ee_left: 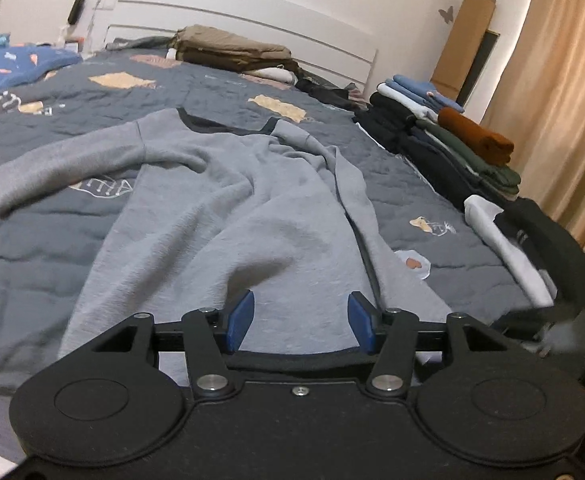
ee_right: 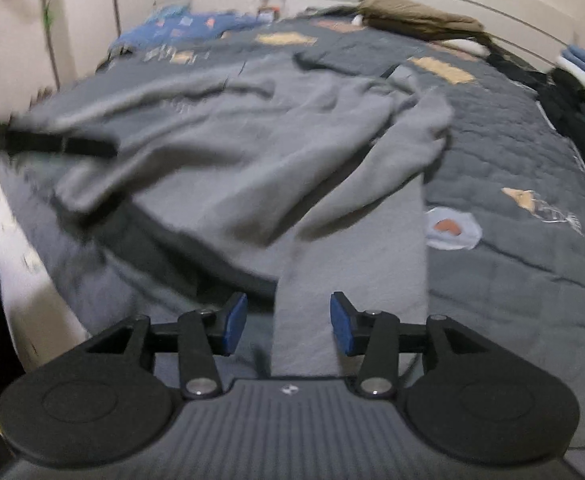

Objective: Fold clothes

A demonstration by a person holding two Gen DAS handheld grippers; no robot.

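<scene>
A grey sweatshirt (ee_left: pixel 228 208) with a dark collar lies spread and wrinkled on the quilted grey bedspread (ee_left: pixel 52 248), collar away from me. My left gripper (ee_left: pixel 301 322) is open just above the sweatshirt's dark hem (ee_left: pixel 292 360), with nothing between its blue pads (ee_left: pixel 239 322). In the blurred right wrist view the same sweatshirt (ee_right: pixel 220 140) shows, and one long sleeve (ee_right: pixel 352 264) runs down from the shoulder toward my right gripper (ee_right: pixel 288 324). That gripper is open, hovering over the sleeve's end without clamping it.
A tall stack of folded clothes (ee_left: pixel 444 148), topped by a rust-brown piece (ee_left: pixel 476 136), sits along the bed's right side. A white garment (ee_left: pixel 500 240) lies near it. Khaki clothes (ee_left: pixel 228 46) are piled by the headboard, a blue pillow (ee_left: pixel 20 64) lies far left, and a curtain (ee_left: pixel 564 100) hangs at right.
</scene>
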